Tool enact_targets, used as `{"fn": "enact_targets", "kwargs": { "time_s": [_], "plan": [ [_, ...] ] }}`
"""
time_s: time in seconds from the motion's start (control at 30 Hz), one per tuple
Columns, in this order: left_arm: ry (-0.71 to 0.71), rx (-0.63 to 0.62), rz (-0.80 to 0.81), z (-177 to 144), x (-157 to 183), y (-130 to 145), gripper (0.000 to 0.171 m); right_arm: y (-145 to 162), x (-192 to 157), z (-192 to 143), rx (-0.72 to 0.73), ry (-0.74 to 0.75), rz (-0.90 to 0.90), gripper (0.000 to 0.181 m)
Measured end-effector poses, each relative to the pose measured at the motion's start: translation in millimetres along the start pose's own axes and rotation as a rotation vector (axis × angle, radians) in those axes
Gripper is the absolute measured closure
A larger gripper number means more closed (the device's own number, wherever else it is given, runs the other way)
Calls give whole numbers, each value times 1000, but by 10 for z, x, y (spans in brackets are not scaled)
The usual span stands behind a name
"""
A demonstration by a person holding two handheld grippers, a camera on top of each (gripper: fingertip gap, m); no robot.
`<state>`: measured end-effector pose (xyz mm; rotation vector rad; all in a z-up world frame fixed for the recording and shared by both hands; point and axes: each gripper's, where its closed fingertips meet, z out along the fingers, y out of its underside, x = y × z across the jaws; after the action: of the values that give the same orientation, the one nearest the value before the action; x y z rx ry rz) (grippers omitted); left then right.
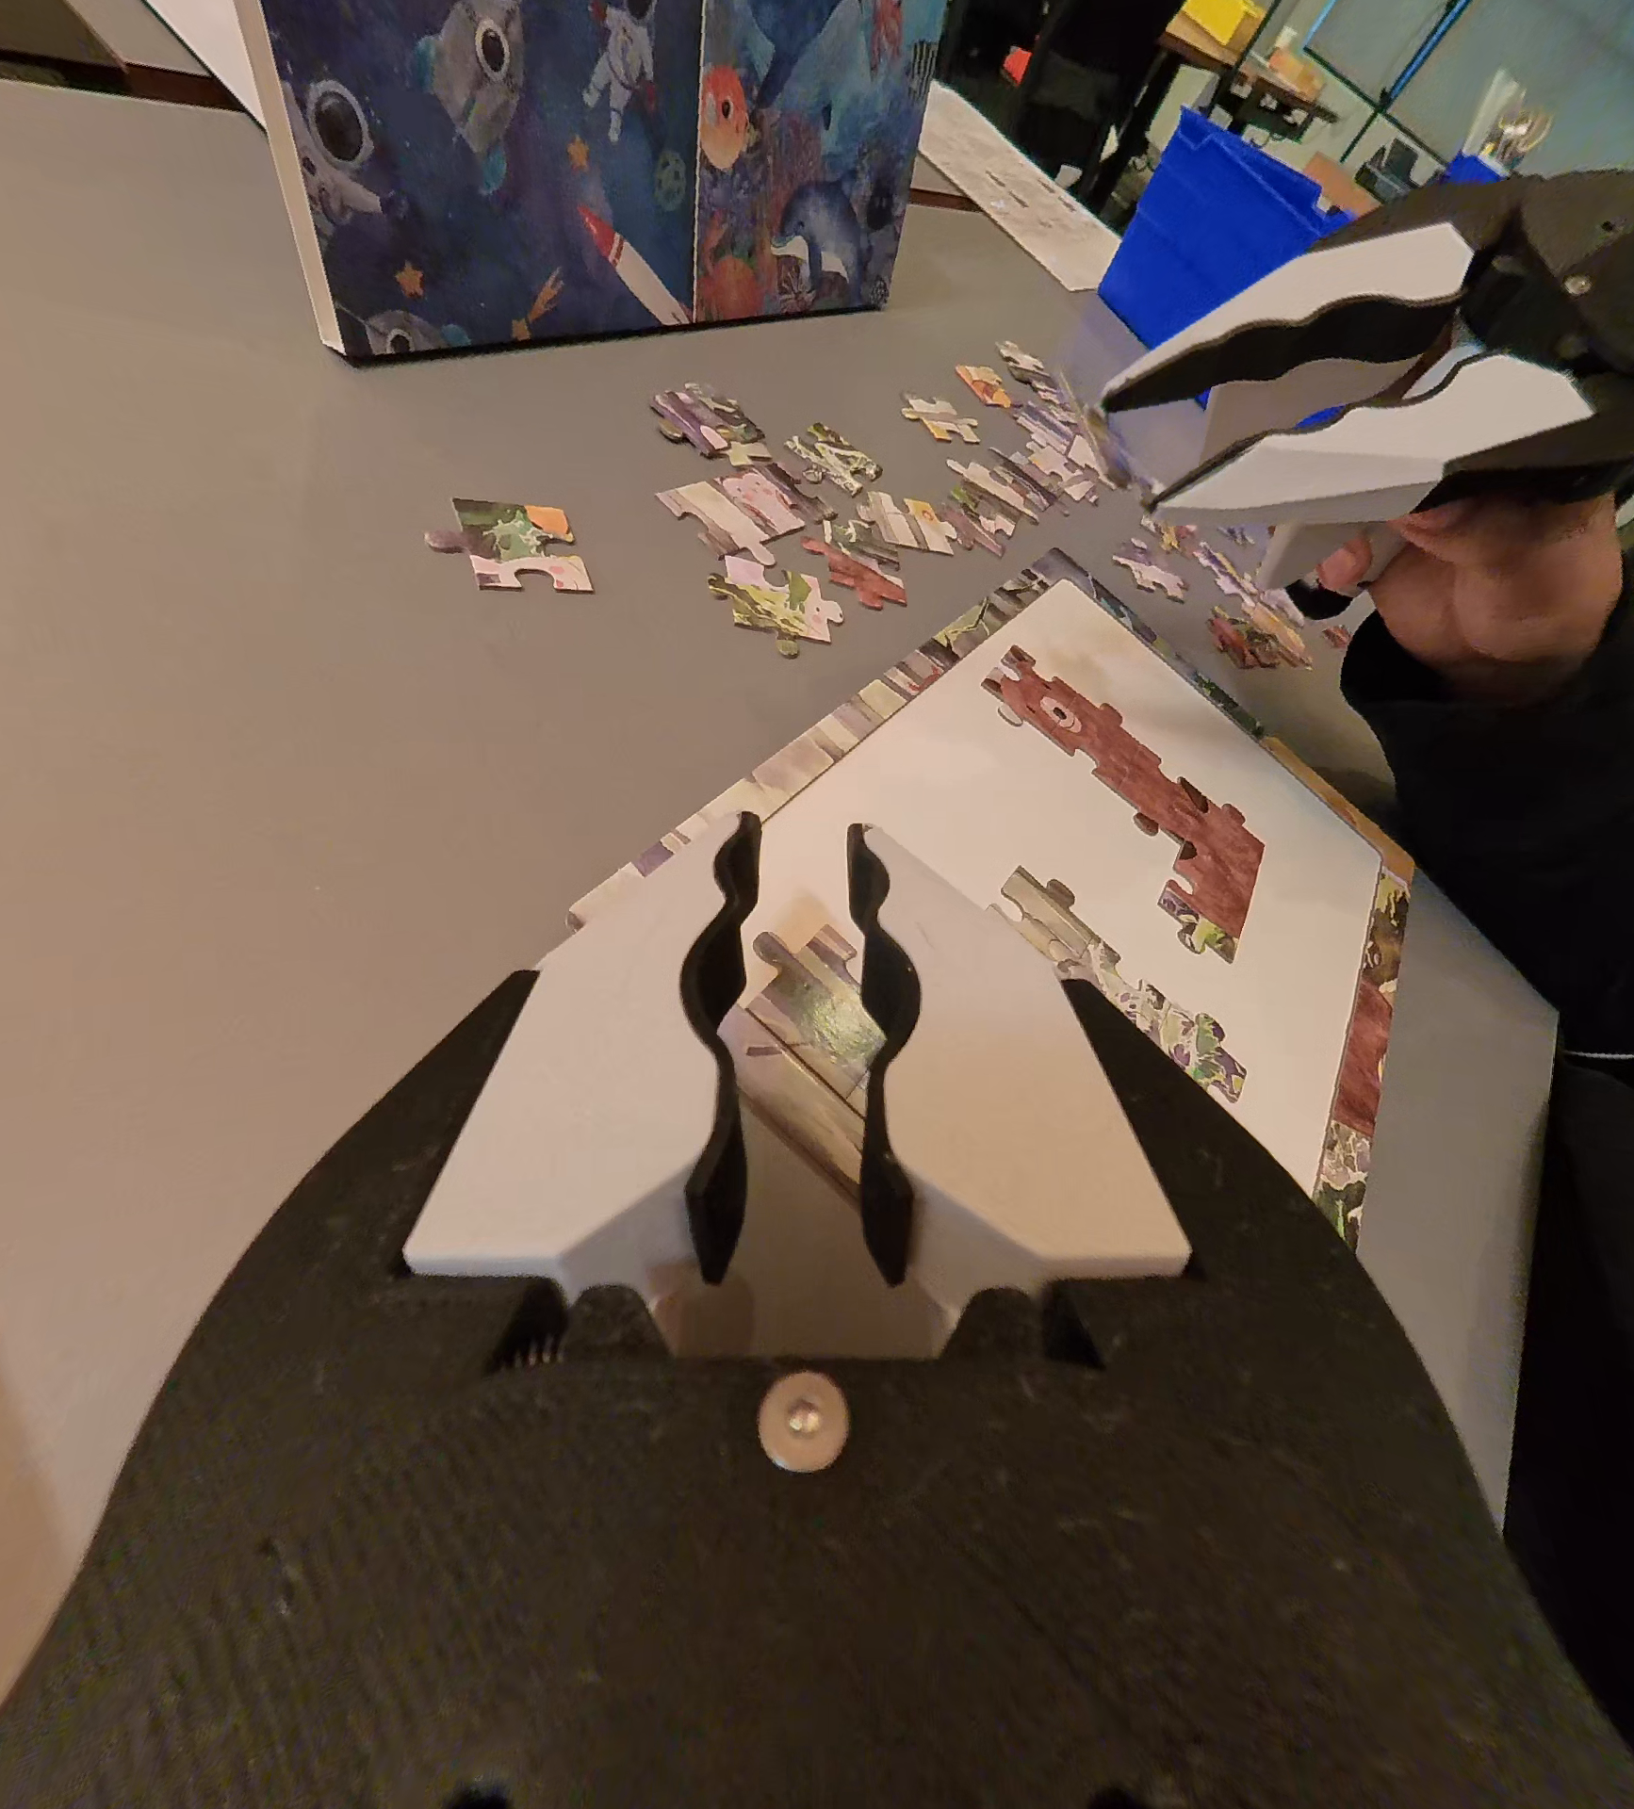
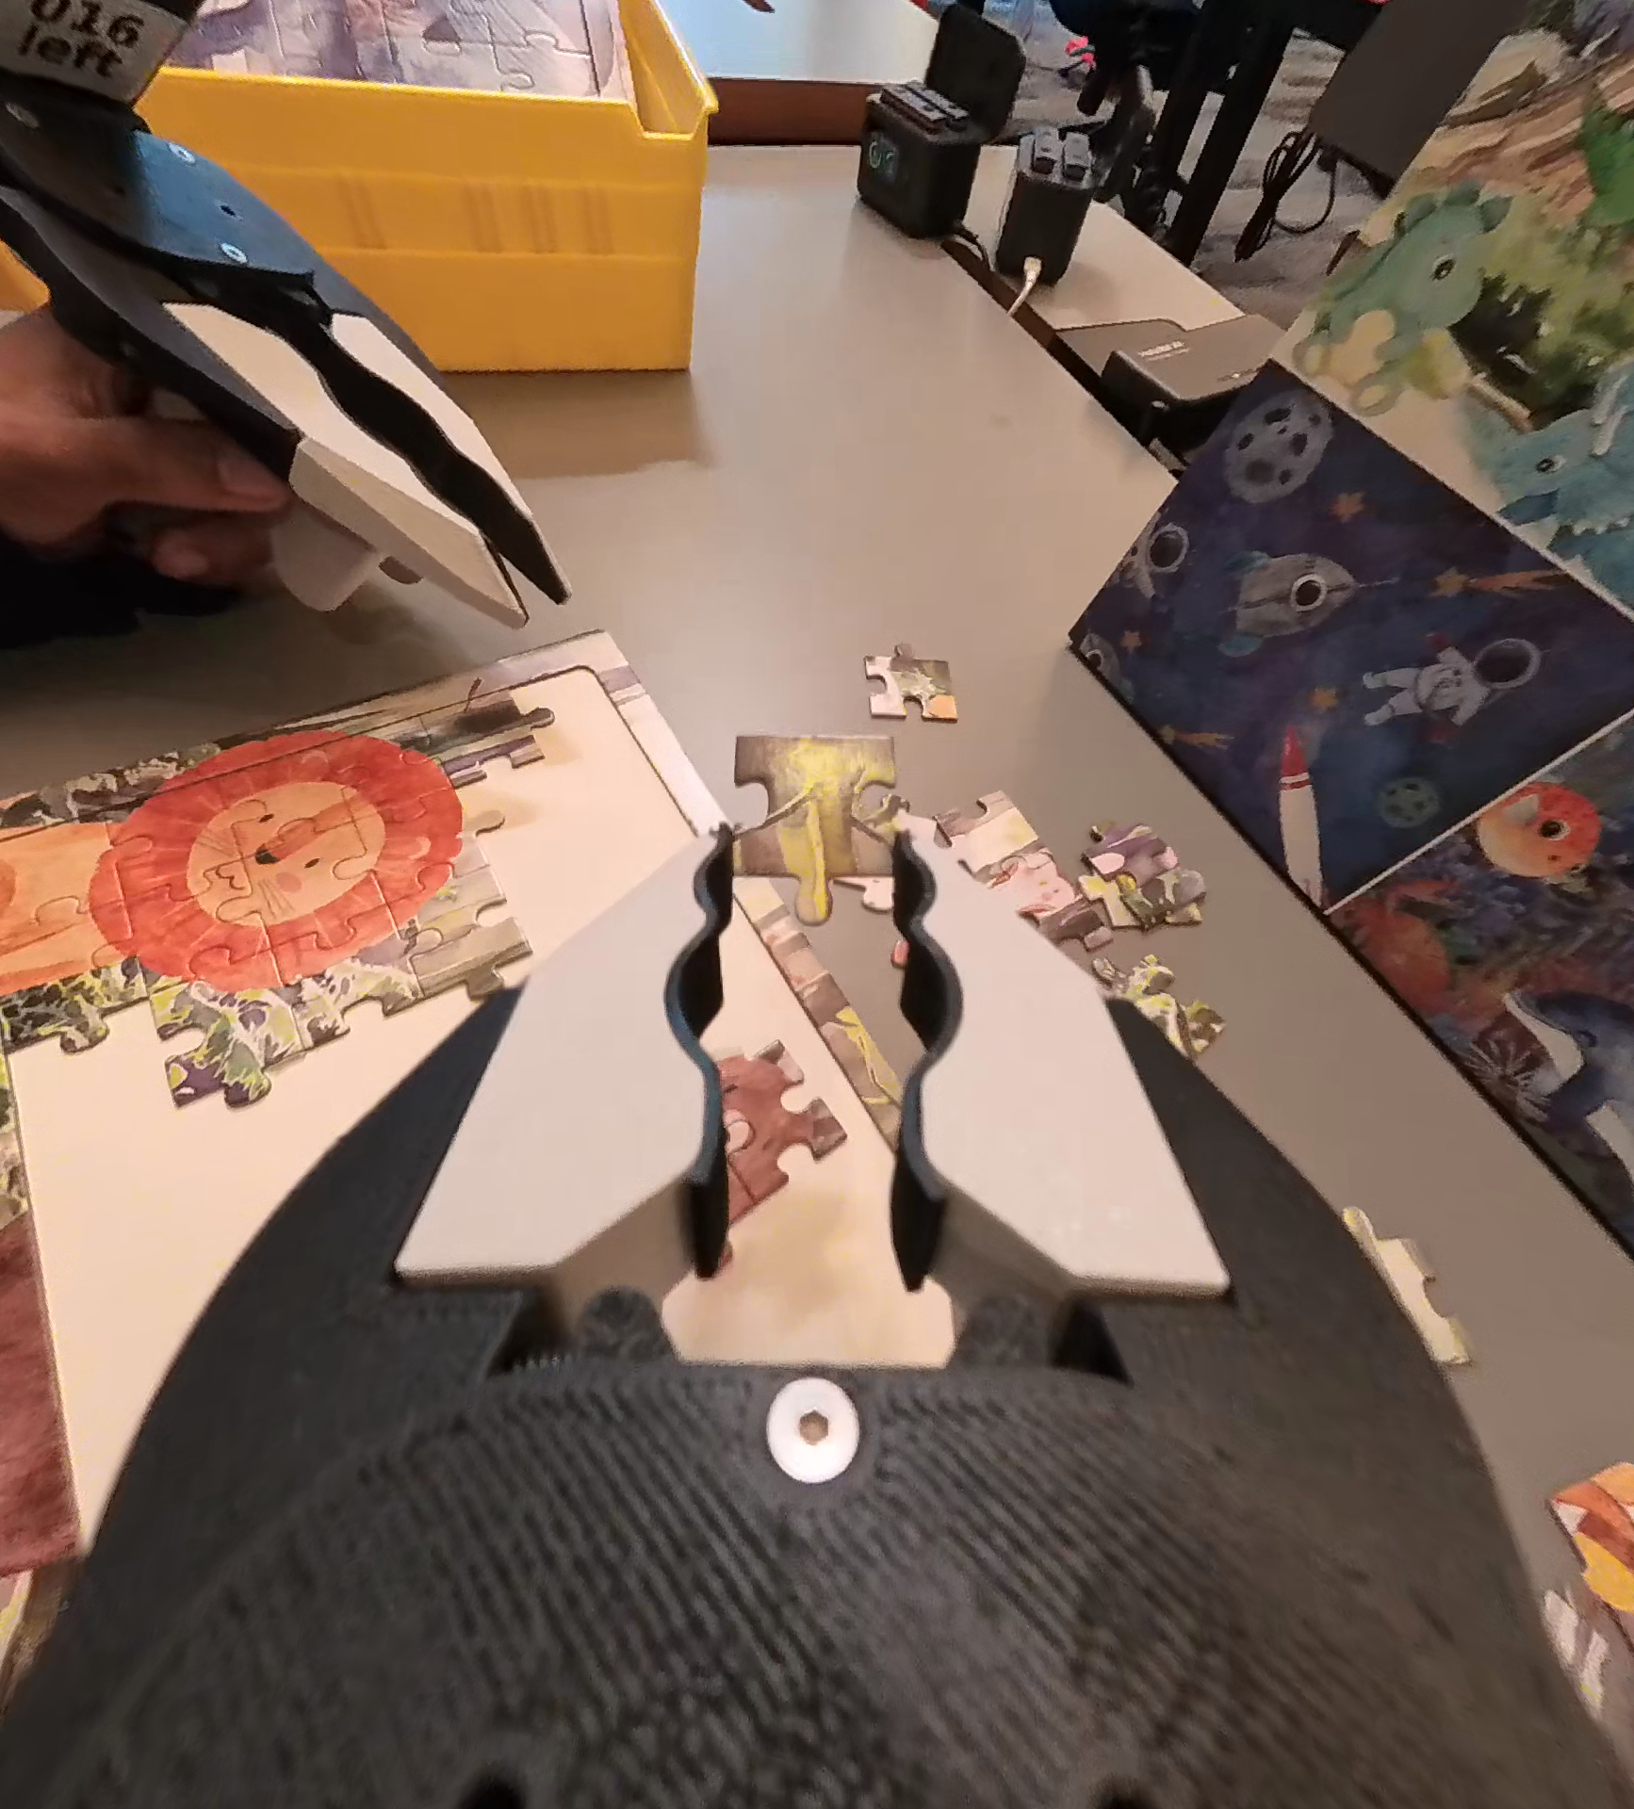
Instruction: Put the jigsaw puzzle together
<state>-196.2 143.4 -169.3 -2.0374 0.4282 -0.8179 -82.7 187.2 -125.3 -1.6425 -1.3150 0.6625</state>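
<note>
Both grippers are held over the puzzle (image 2: 235, 1155) — nothing is gripped. The left gripper (image 1: 798, 832) and right gripper (image 2: 813, 842) are seen with jaws partly open — loose pieces (image 1: 793, 509) are spread on the tabletop (image 1: 206, 685).

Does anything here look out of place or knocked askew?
Nothing looks damaged or spilled. One loose piece lies face-down near the picture box, apart from the main scatter. The puzzle tray is simply unfinished.

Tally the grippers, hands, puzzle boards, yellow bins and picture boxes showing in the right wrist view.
Grippers: 2 (right gripper, left gripper)
Hand: 1
Puzzle board: 1
Yellow bin: 1
Picture box: 1
Total: 6
</note>
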Motion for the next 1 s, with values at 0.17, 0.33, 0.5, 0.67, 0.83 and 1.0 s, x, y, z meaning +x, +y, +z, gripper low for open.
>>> {"fn": "enact_targets", "kwargs": {
  "time_s": [0.17,0.33,0.5,0.67,0.83,1.0],
  "plan": [
    [0,-2,-2,2,-1,3,155,14,-3,-18,4,-2,5,150],
    [-1,-5,-2,5,-1,6,155,20,-25,-7,6,-13,5,151],
    [0,-8,-2,8,-1,10,154,50,-65,35,-4,-29,6,150],
    [0,-11,-3,13,0,14,154,82,-125,83,-17,-52,3,151],
    [1,-14,-4,15,2,18,153,102,-168,109,-26,-61,-8,150],
    [2,-15,-6,16,0,19,153,117,-179,112,-27,-67,-4,150]
  ]
}}
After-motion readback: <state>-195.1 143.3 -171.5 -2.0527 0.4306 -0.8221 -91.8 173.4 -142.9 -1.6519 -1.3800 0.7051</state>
